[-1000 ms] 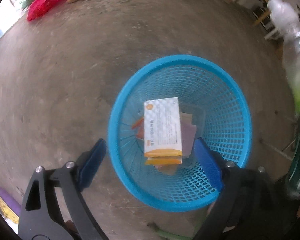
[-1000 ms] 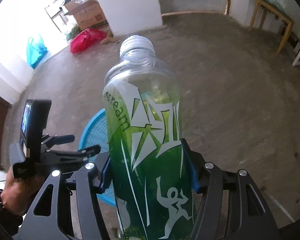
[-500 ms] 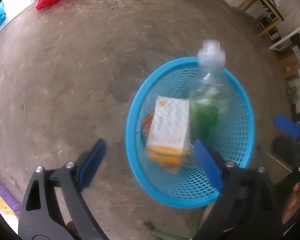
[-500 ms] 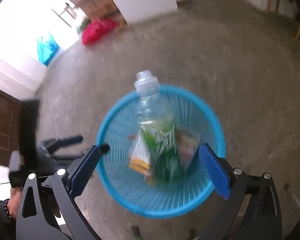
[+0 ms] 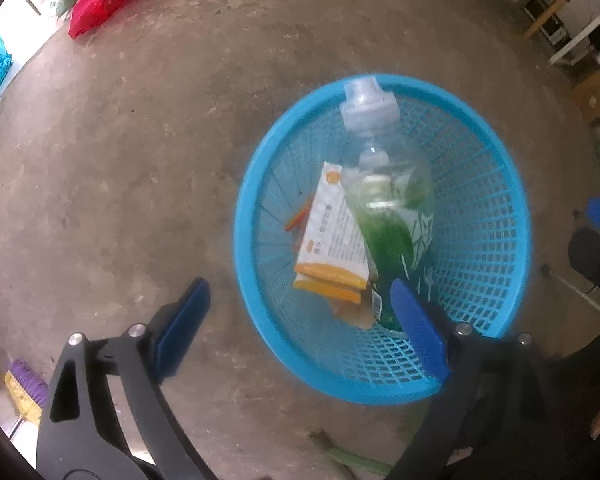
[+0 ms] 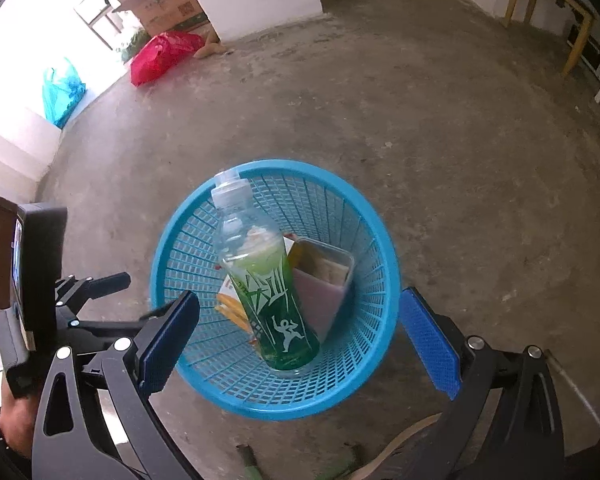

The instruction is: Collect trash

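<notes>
**A:** ok so what was going on with the left claw (image 5: 300, 326) at that point?

**B:** It was spread wide, nothing between the pads. One finger hung over bare concrete floor (image 5: 140, 160), the other over the near rim of the blue basket (image 5: 512, 200). So the basket sat ahead of it and off to its right side.

**A:** and the trash?

**B:** All in the basket. White-and-orange box (image 5: 332, 236) lay flat on the bottom, and the green bottle (image 5: 388, 216) stood just to the right of it, touching it, leaning so its cap (image 5: 366, 98) rested at the far rim.

**A:** right claw?

**B:** The right claw (image 6: 300, 340) was also wide apart, empty, its jaws had just been opening. The bottle (image 6: 276, 300) was down in the basket (image 6: 380, 240), below and ahead of the pads, between them in view but not touched. A clear tub (image 6: 324, 276) with something purplish leaned right beside the bottle.

**A:** anything else around?

**B:** Far ahead-left of that claw, a red bag (image 6: 160, 56) and a teal bag (image 6: 62, 92) on the floor. The person's hand (image 6: 14, 420) gripping the left tool showed at the left edge.
</notes>
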Demonstrator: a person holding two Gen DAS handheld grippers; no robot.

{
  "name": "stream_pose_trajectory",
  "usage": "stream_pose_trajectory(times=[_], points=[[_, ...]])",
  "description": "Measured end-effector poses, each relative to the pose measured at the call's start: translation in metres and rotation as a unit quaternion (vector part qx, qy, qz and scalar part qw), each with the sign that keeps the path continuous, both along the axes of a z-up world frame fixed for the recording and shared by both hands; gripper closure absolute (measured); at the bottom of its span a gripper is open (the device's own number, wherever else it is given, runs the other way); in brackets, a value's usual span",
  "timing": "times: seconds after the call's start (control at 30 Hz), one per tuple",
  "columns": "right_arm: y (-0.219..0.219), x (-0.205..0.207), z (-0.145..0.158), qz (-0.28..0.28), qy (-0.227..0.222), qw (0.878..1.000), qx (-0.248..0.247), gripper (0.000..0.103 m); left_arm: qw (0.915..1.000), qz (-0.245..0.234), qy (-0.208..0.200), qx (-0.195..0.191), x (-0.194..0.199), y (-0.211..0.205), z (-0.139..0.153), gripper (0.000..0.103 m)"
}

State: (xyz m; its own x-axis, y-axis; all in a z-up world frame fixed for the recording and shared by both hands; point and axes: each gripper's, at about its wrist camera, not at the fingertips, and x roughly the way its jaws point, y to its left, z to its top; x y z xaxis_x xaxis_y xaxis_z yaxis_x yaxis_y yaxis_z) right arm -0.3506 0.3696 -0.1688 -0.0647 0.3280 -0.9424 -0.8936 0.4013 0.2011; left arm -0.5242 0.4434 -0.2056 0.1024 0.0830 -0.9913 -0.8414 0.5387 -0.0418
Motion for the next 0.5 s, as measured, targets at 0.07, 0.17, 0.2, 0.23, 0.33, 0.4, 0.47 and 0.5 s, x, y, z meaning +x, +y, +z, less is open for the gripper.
stream_pose_trajectory(times=[0.07,0.17,0.2,0.23,0.33,0.4,0.47,0.5], points=[[-0.003,0.0,0.001,0.001,-0.006,1.0,-0.002,0.006,0.9999,-0.005,0.008,-0.003,0.005,-0.005,-0.001,0.014],[-0.007,-0.001,0.003,0.004,-0.017,1.0,-0.006,0.006,0.9998,-0.012,0.016,-0.006,0.01,-0.012,-0.002,0.013],[-0.007,-0.001,0.003,0.005,-0.024,1.0,-0.011,0.006,0.9997,-0.013,0.018,-0.007,0.011,-0.014,-0.002,0.013],[-0.007,-0.001,0.003,0.006,-0.029,0.999,-0.014,0.006,0.9996,-0.014,0.021,-0.009,0.012,-0.016,-0.003,0.013],[-0.009,0.0,0.004,0.002,-0.04,0.999,-0.017,0.006,0.9995,-0.014,0.028,-0.011,0.015,-0.021,-0.003,0.012],[-0.01,0.002,0.006,-0.004,-0.046,0.999,-0.018,0.006,0.9993,-0.012,0.035,-0.007,0.016,-0.024,-0.002,0.012],[-0.012,0.003,0.006,-0.007,-0.044,0.999,-0.02,0.006,0.9989,-0.009,0.046,0.004,0.017,-0.025,0.0,0.012],[-0.013,0.004,0.005,-0.011,-0.048,0.999,-0.024,0.006,0.9989,-0.006,0.046,0.005,0.016,-0.026,0.001,0.012]])
